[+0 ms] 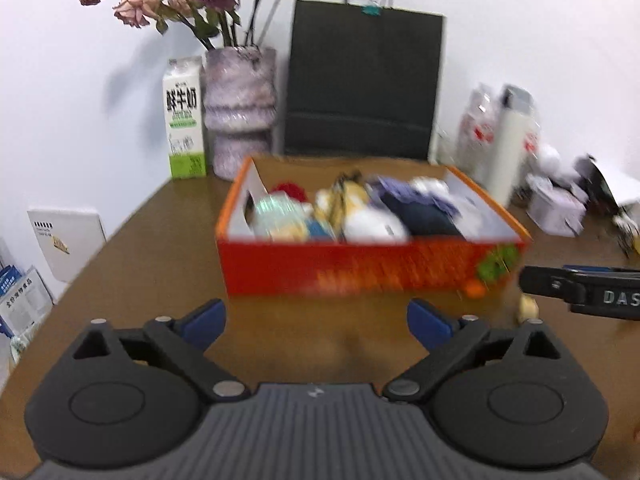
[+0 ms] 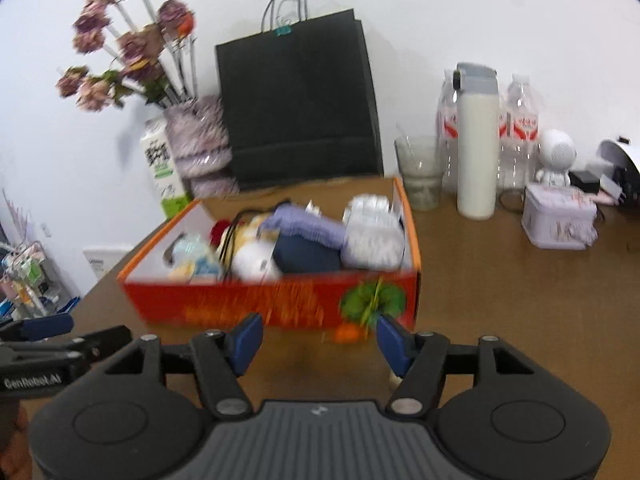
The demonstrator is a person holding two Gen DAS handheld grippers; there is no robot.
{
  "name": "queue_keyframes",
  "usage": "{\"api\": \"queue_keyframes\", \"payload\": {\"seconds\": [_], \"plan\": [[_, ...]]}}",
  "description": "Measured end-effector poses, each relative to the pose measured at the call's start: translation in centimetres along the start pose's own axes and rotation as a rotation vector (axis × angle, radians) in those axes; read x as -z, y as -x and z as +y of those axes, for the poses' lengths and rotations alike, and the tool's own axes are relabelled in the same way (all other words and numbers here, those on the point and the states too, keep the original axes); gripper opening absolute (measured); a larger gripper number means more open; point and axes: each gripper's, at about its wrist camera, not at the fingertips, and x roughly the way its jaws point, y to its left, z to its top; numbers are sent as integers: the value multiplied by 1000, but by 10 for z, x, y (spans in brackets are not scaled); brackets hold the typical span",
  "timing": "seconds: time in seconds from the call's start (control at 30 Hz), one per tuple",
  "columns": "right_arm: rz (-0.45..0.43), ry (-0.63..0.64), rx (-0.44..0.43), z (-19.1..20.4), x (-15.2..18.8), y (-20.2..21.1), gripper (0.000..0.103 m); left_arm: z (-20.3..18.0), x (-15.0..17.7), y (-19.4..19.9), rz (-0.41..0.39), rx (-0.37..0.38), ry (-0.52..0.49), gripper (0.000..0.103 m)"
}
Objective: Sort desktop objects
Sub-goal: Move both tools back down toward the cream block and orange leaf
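Note:
An orange cardboard box (image 1: 360, 268) stands on the brown desk (image 1: 152, 264), filled with several soft items: a white plush (image 1: 374, 226), dark blue and lavender cloth (image 1: 424, 210), a yellow toy, a red item. It also shows in the right wrist view (image 2: 280, 304). My left gripper (image 1: 316, 326) is open and empty just in front of the box. My right gripper (image 2: 320, 344) is open and empty, close to the box's front right corner. The right gripper's finger shows at the right edge of the left view (image 1: 580, 288).
Behind the box stand a black paper bag (image 1: 362, 84), a vase of dried roses (image 1: 240, 112) and a milk carton (image 1: 184, 120). To the right are a white flask (image 2: 476, 144), water bottles (image 2: 520, 120), a glass (image 2: 420, 172), a lavender tin (image 2: 560, 220) and a small white robot figure (image 2: 556, 156).

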Motion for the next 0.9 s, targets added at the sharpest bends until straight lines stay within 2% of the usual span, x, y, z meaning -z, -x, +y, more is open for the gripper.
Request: {"api": "queue_keyframes", "payload": {"seconds": [0.2, 0.3, 0.43, 0.53, 0.63, 0.9], "plan": [[25, 53, 20, 14, 62, 37, 63, -14, 54, 37, 10, -12, -39, 101], [30, 95, 13, 22, 91, 58, 76, -16, 76, 57, 0, -17, -67, 103], [38, 165, 39, 31, 119, 82, 77, -21, 93, 75, -7, -61, -149, 103], [27, 141, 22, 33, 133, 105, 77, -17, 103, 90, 6, -38, -102, 103], [7, 150, 23, 37, 144, 124, 78, -13, 112, 100, 38, 28, -36, 103], [18, 142, 52, 30, 145, 131, 77, -18, 118, 107, 43, 41, -68, 103]]}}
